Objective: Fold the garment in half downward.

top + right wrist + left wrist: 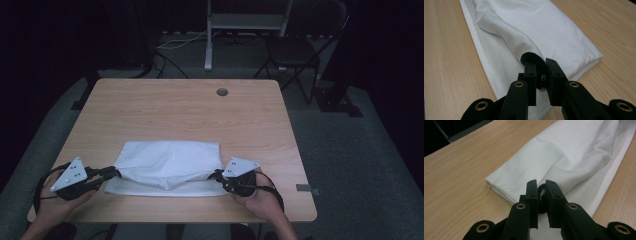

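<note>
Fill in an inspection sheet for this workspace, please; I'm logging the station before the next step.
Surface: wooden table, bare apart from the cloth; a round grommet hole near its far edge.
Job's things: white cloth, folded, lying near the front edge; its upper layer is lifted at both ends.
Clutter: nothing seen.
Grippers: left tool shut on the cloth's left end; right tool shut on its right end, each held in a hand.
Cables: a black cable loops round the right hand; another by the left hand; cords lie on the floor beyond the table.
Surroundings: dark room, grey carpet, a black chair and a grey stand behind.
</note>
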`<state>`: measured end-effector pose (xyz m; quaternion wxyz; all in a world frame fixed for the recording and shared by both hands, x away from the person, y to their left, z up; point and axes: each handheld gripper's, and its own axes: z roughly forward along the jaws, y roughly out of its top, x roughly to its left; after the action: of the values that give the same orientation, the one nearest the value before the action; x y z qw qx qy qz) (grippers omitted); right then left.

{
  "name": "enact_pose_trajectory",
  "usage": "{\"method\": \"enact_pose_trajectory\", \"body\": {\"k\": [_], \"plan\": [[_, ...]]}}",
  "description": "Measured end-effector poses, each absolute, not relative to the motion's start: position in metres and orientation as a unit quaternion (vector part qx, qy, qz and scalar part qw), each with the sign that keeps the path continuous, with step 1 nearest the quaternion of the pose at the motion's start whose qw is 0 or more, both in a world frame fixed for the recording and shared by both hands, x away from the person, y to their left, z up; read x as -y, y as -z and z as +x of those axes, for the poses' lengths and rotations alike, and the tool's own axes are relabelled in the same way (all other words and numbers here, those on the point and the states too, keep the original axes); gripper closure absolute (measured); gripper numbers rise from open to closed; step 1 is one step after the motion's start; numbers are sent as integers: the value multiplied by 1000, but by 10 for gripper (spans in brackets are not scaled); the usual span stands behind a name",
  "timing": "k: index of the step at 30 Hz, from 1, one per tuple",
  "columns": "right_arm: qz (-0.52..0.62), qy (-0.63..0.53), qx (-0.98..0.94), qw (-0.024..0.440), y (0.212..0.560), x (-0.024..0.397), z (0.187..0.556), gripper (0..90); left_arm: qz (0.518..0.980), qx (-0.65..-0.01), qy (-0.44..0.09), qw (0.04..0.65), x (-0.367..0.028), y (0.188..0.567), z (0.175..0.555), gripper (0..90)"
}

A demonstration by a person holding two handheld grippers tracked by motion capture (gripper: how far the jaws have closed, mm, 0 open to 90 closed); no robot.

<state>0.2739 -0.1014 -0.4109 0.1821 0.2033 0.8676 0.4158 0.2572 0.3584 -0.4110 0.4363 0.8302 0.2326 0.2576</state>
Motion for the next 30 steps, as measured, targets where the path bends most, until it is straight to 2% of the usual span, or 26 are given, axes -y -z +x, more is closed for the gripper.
{"method": "enact_pose_trajectory", "body": {"k": [30], "plan": [[195,-394,-883,167,423,105,263,787,841,-242,-234,423,-362,429,250,810]]}}
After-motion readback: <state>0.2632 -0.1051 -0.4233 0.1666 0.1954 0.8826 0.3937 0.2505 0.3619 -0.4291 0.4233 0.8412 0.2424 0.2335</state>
